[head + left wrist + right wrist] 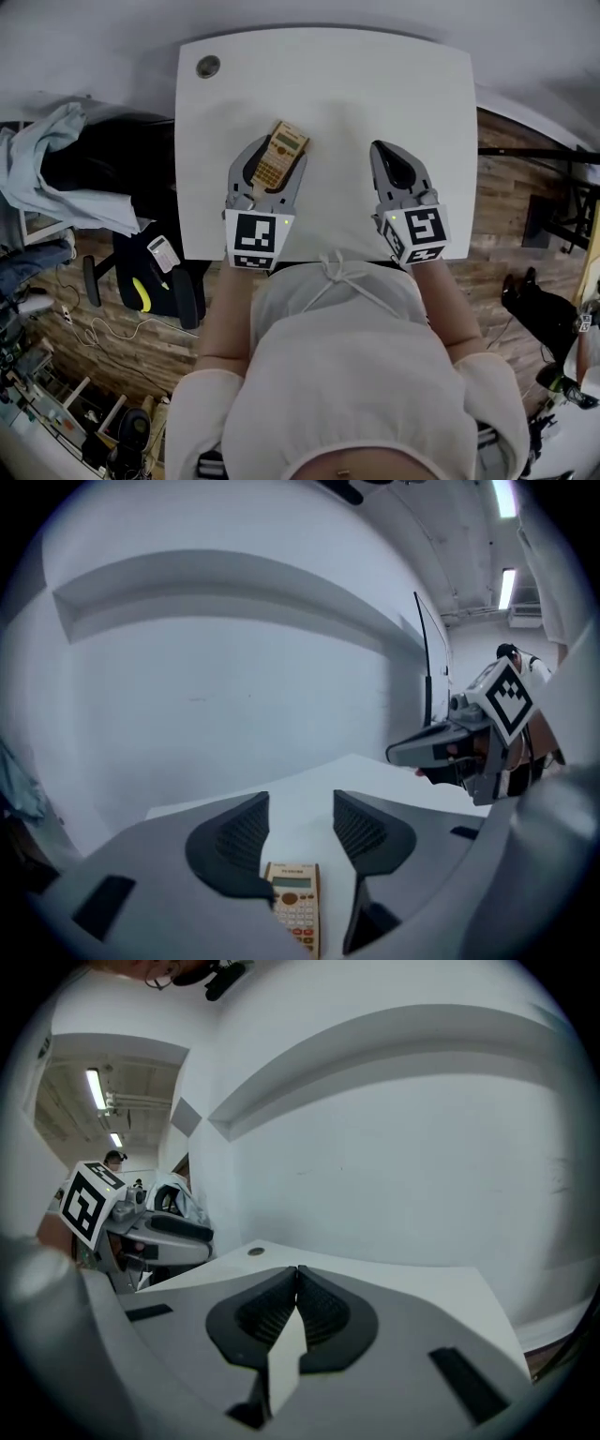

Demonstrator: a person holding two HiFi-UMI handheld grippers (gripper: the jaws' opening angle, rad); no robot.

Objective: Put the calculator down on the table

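White table fills the head view's upper middle. Both grippers hover over its near edge, pointing slightly downward. The left gripper has jaws apart; the right gripper has jaws together. The calculator lies on the table beneath the left jaws, ungripped.

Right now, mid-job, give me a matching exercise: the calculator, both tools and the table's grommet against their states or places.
Things:
1. calculator
2. left tool
3. right tool
4. grommet

States or places:
A. jaws together, nothing between them
B. far left corner of the table
C. jaws apart, pads touching nothing
D. tan, keys up, below the open jaws

Pairs: 1-D, 2-C, 3-A, 4-B.
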